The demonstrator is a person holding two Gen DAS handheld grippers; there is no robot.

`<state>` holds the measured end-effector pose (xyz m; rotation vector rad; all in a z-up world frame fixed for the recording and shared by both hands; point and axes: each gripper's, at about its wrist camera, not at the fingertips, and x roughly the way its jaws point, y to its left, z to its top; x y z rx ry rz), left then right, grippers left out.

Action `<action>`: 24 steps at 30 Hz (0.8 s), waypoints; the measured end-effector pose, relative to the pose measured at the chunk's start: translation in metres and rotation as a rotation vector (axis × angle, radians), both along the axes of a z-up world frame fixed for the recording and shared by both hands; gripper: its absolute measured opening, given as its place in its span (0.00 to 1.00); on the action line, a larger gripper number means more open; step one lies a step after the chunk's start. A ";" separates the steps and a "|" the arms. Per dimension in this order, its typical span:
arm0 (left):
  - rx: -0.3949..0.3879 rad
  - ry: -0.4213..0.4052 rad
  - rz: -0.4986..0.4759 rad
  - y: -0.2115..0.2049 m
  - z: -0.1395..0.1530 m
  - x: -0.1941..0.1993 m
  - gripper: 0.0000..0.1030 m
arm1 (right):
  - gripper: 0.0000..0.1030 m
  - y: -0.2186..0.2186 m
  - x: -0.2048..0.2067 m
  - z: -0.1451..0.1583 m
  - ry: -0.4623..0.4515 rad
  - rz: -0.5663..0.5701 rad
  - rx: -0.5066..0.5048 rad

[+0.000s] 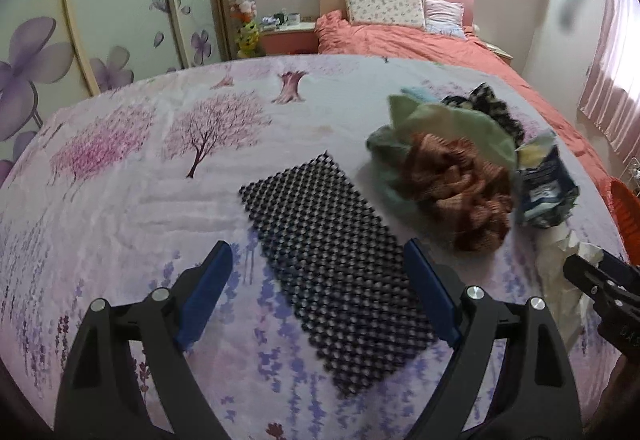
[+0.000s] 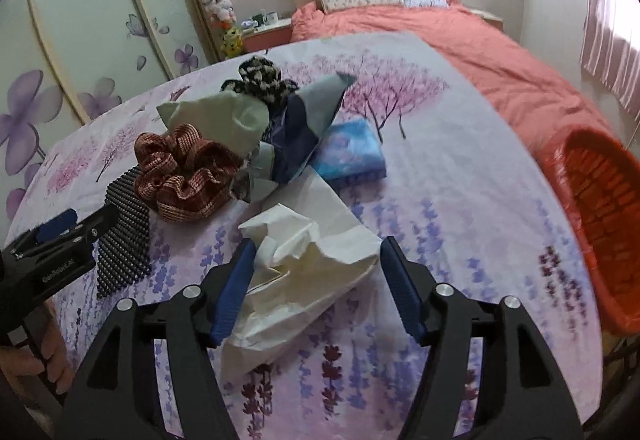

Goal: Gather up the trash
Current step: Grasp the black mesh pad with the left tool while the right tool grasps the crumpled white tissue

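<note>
On the bench [image 2: 460, 200] under its flowered cloth: two scrunchies, one rust-red [image 2: 182, 176] and one black-and-cream [image 2: 260, 78]; one black mesh mat [image 1: 336, 264]; one crumpled white paper [image 2: 304, 264]; one pale green wrapper [image 2: 224, 120]; one dark blue packet [image 2: 296, 136]; one light blue tissue pack [image 2: 348, 152]. One orange basket [image 2: 600, 216] beside it. Two pillows on the bed [image 2: 480, 52]

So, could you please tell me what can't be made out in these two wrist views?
- Orange basket: right wrist view, cut off by the frame's right edge; contents not visible.
- Crumpled dark blue wrapper: left wrist view, blurred; print unreadable.
- Bedside shelf items: both views, too small to identify.
- White crumpled paper: lies between the right gripper's open jaws; its near end is hidden by the fingers.
- Black mesh mat: right wrist view, partly covered by the left gripper.
</note>
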<state>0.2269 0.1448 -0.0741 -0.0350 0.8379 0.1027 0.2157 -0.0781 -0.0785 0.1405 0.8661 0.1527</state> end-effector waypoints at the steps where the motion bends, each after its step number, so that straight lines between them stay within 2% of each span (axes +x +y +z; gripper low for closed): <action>1: -0.006 0.007 0.003 0.002 -0.003 0.001 0.82 | 0.66 0.000 0.001 0.000 0.004 0.003 0.003; 6: -0.022 0.034 0.005 0.006 -0.011 0.008 0.82 | 0.70 0.005 0.005 -0.006 0.024 0.021 -0.007; 11: -0.046 0.057 -0.004 0.005 -0.015 0.012 0.82 | 0.56 0.004 -0.001 -0.007 0.011 0.030 -0.009; 13: -0.056 0.073 -0.018 0.004 -0.017 0.014 0.78 | 0.51 -0.003 -0.003 -0.006 0.016 0.017 0.020; 19: -0.037 0.076 -0.037 -0.004 -0.017 0.013 0.70 | 0.46 -0.019 -0.007 0.001 -0.001 -0.035 0.028; 22: -0.027 0.070 -0.063 -0.010 -0.016 0.011 0.56 | 0.44 -0.024 -0.009 0.003 -0.011 -0.051 0.027; 24: -0.022 0.064 -0.090 -0.016 -0.015 0.009 0.38 | 0.42 -0.028 -0.010 0.005 -0.015 -0.063 0.030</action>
